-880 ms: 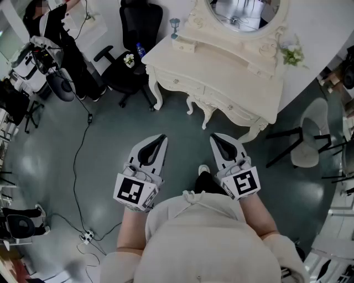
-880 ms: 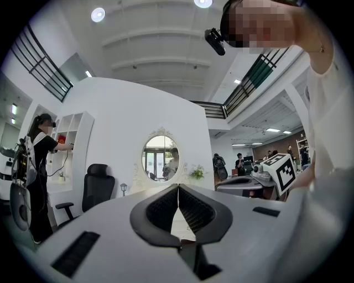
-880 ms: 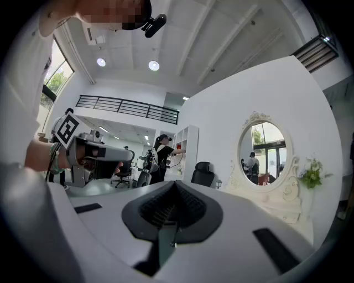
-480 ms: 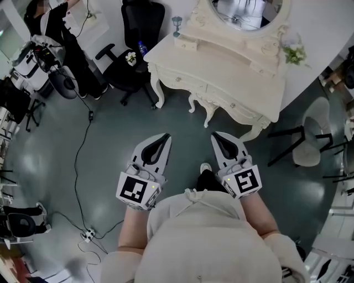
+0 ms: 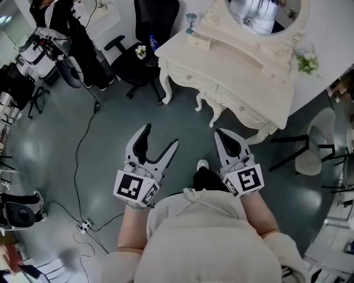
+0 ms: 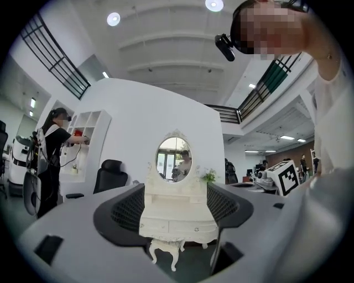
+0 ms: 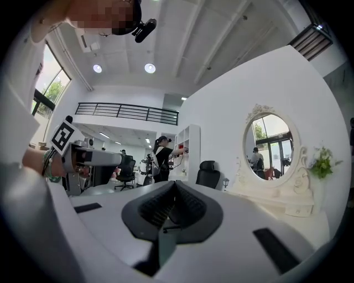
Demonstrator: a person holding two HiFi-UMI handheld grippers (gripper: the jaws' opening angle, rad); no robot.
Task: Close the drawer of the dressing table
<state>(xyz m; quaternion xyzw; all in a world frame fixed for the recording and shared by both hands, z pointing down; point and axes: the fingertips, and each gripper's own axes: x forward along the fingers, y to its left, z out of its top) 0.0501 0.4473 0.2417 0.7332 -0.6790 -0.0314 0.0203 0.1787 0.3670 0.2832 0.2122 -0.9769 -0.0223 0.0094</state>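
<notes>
The cream dressing table (image 5: 260, 72) with its oval mirror (image 5: 264, 12) stands at the top right of the head view, some way ahead of me. Its drawer fronts (image 5: 221, 94) carry small knobs; I cannot tell whether one stands out. My left gripper (image 5: 161, 135) is held level over the floor, open wide and empty. In the left gripper view the table (image 6: 177, 224) shows far off between the jaws. My right gripper (image 5: 219, 134) is shut with nothing in it, level beside the left. In the right gripper view the table (image 7: 287, 199) lies off to the right.
A black office chair (image 5: 141, 52) stands left of the table, with a person (image 5: 83, 50) and equipment (image 5: 33, 50) further left. A cable (image 5: 83, 149) runs over the grey floor to a power strip (image 5: 84, 225). A white chair (image 5: 315, 149) is at the right.
The left gripper's jaws have swung from nearly closed to wide open. The head view has shifted a little, so the table sits further right. The right gripper stays shut.
</notes>
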